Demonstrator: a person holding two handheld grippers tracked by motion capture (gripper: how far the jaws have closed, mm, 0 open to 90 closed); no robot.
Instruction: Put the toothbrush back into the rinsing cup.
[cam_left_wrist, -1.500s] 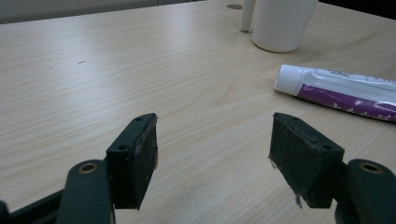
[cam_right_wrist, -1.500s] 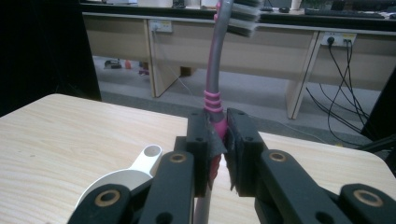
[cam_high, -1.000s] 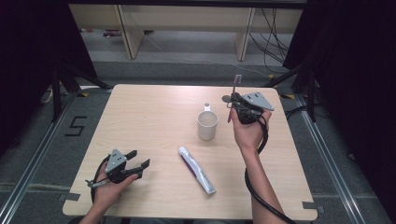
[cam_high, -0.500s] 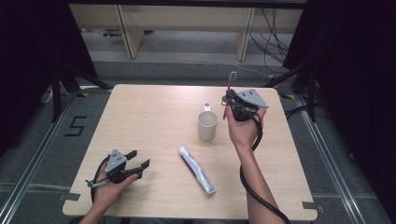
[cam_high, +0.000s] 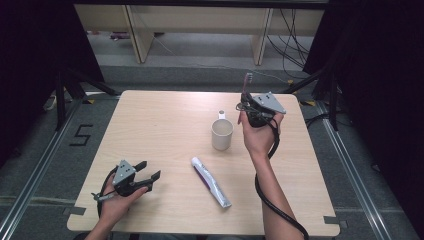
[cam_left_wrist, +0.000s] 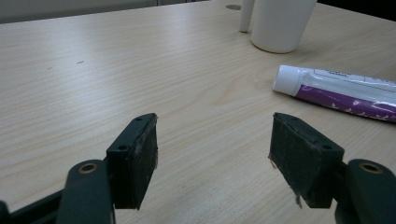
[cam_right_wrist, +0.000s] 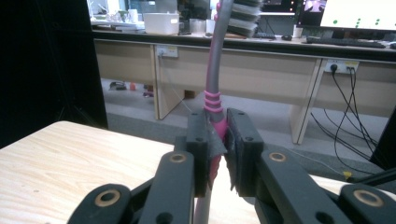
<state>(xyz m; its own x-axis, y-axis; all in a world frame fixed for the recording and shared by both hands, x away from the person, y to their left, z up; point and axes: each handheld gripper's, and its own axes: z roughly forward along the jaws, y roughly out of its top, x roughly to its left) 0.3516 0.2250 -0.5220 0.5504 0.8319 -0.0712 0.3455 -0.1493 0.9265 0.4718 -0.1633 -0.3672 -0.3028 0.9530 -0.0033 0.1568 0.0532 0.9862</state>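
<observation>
My right gripper (cam_high: 245, 106) is raised above the table's far right, shut on a pink and grey toothbrush (cam_high: 245, 87) that stands upright with its bristles on top. In the right gripper view the jaws of the right gripper (cam_right_wrist: 219, 140) clamp the toothbrush (cam_right_wrist: 213, 70) by its pink handle. A white mug (cam_high: 222, 134) stands on the table just left of that hand. A white and purple toothpaste tube (cam_high: 210, 181) lies near the table's middle. My left gripper (cam_high: 148, 170) rests open at the front left; in its own view the left gripper (cam_left_wrist: 212, 154) holds nothing, with the tube (cam_left_wrist: 336, 91) and mug (cam_left_wrist: 279, 21) ahead.
The wooden table (cam_high: 160, 120) has bare room across its left and far parts. A small round mark (cam_high: 222, 112) lies behind the mug. Desks and hanging cables (cam_right_wrist: 345, 112) stand beyond the far edge, and black frame legs (cam_high: 65, 90) flank the table.
My right gripper has carried the toothbrush slightly left and nearer, toward the mug. The left gripper, tube and mug have stayed where they were.
</observation>
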